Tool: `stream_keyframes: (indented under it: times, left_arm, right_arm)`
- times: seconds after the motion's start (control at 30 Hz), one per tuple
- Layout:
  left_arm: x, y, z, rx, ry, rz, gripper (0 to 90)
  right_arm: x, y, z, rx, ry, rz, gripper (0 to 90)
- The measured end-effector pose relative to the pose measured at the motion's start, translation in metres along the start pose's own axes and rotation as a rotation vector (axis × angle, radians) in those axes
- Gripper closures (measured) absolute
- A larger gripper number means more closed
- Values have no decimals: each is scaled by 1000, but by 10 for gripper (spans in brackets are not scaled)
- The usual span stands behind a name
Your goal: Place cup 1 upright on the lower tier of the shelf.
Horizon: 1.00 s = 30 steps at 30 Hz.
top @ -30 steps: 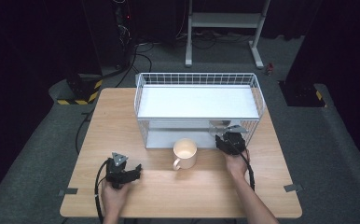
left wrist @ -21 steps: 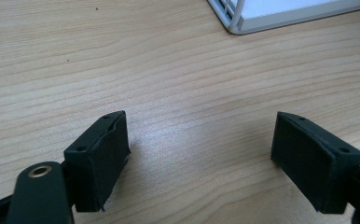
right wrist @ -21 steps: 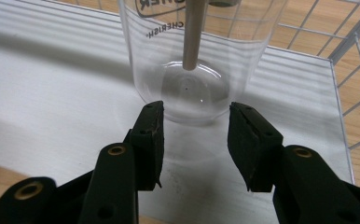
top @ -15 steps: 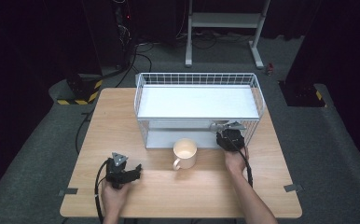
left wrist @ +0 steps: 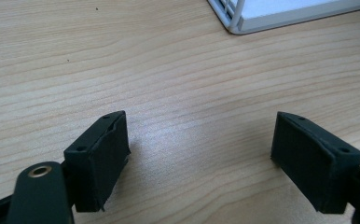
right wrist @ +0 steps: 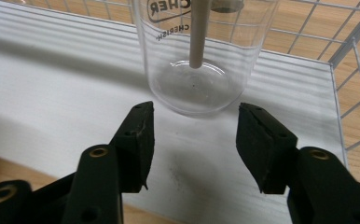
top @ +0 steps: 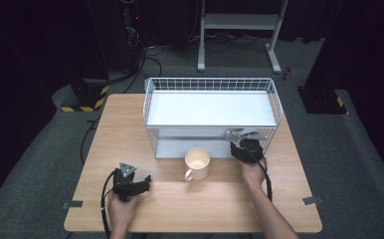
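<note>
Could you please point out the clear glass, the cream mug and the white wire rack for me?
clear glass (right wrist: 201, 79), right gripper view, lower wall above its base.
cream mug (top: 198, 162), high view, its rim.
white wire rack (top: 209, 84), high view, back wire wall.

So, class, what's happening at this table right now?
A person works at a wooden table with tongs in each hand. The right tongs are at the lower shelf of a white wire rack, where a clear glass stands upright. Their jaws have just been opening, and the pads sit just short of the glass without pressing it, so it looks freshly set down. The left tongs rest open over bare table. A cream mug stands in front of the rack.
</note>
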<state>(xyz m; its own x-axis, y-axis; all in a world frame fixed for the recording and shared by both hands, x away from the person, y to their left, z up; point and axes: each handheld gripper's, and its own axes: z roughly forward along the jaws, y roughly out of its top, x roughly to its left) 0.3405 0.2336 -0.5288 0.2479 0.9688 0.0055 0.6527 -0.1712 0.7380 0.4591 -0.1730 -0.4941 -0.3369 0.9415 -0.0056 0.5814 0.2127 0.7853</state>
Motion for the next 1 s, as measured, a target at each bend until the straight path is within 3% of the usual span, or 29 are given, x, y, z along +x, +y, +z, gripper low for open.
stream_keyframes:
  times: [0.07,0.1,0.3,1.0]
  left_arm:
    - [0,0,0,0,0,0,190]
    - [0,0,0,0,0,0,191]
    - [0,0,0,0,1,1,191]
    - [0,0,0,1,1,1,191]
  right_arm:
    - [-2,-1,-2,-10,10,-16,450]
    - [-3,-1,-6,-8,30,3,423]
    - [-3,-2,-18,-39,73,-4,405]
    - [-11,-14,-41,-71,112,3,387]
